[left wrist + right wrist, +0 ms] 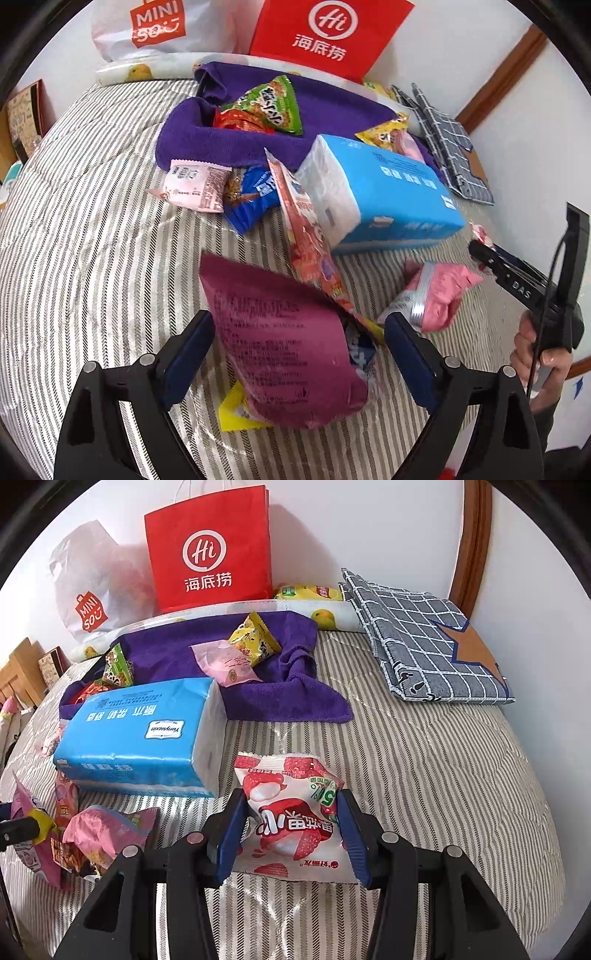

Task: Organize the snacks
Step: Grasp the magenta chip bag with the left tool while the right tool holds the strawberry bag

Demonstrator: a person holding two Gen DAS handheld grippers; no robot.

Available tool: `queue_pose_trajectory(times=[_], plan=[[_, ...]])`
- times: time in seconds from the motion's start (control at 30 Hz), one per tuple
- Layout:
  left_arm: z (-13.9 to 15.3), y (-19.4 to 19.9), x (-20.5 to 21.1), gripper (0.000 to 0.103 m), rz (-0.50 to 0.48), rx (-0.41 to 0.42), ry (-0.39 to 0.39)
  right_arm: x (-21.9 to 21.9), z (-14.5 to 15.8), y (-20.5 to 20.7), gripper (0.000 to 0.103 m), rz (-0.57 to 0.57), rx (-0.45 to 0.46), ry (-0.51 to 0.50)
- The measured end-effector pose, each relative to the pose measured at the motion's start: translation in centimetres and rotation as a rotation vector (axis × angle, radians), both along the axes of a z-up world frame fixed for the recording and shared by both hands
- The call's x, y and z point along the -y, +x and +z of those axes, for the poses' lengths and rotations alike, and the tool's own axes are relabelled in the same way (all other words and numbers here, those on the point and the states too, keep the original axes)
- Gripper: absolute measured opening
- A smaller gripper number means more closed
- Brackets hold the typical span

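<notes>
My left gripper (299,350) is open, its blue pads on either side of a magenta snack bag (284,339) that lies on the striped bedcover over other packets. A long red packet (310,240) leans against a blue tissue pack (384,195). My right gripper (291,827) is shut on a white lychee snack packet (291,812) just above the bedcover. A purple towel (266,694) holds a pink packet (225,662), a yellow packet (255,638) and a green packet (118,666). A pink bag (439,295) lies to the right of the left gripper.
A red paper bag (210,550) and a white Miniso bag (92,587) stand against the back wall. A folded checked cloth (421,635) lies at the right. A pink-white packet (195,184) and a blue packet (251,195) lie by the towel.
</notes>
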State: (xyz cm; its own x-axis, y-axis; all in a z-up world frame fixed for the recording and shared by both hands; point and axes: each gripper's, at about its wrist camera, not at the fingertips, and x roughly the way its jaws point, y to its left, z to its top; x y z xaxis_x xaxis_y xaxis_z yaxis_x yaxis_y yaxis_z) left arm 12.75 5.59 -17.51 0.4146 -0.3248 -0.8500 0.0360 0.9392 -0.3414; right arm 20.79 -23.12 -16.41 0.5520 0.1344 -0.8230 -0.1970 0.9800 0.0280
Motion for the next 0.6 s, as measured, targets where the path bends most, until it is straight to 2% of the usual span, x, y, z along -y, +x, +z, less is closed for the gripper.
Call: queue_pose_trajectory(times=[0.2,0.4,0.47,0.53,0.6], plan=[[0.6,-1.2,0.1,0.093,-0.016,0.034,-0.034,-0.5,-0.4,-0.4,0.048,0.011,-0.009,-0.003],[-0.6,-1.1,1.1,0.093,-0.039,0.015,-0.006,-0.7,-0.3,-0.7,0.048,0.009,-0.009,0.002],[-0.9,-1.1,1.0,0.091,-0.032,0.016,-0.028,-0.6,-0.2,-0.8,0.048,0.008,-0.007,-0.001],[-0.7,-1.2,0.8,0.081,-0.013,0.032,-0.027,-0.4,0.0,-0.9,0.048,0.005,-0.005,0.001],[-0.5,-1.1,0.6,0.078,-0.008,0.038,-0.037,-0.3,0.1,-1.0,0.048,0.0,-0.003,0.004]])
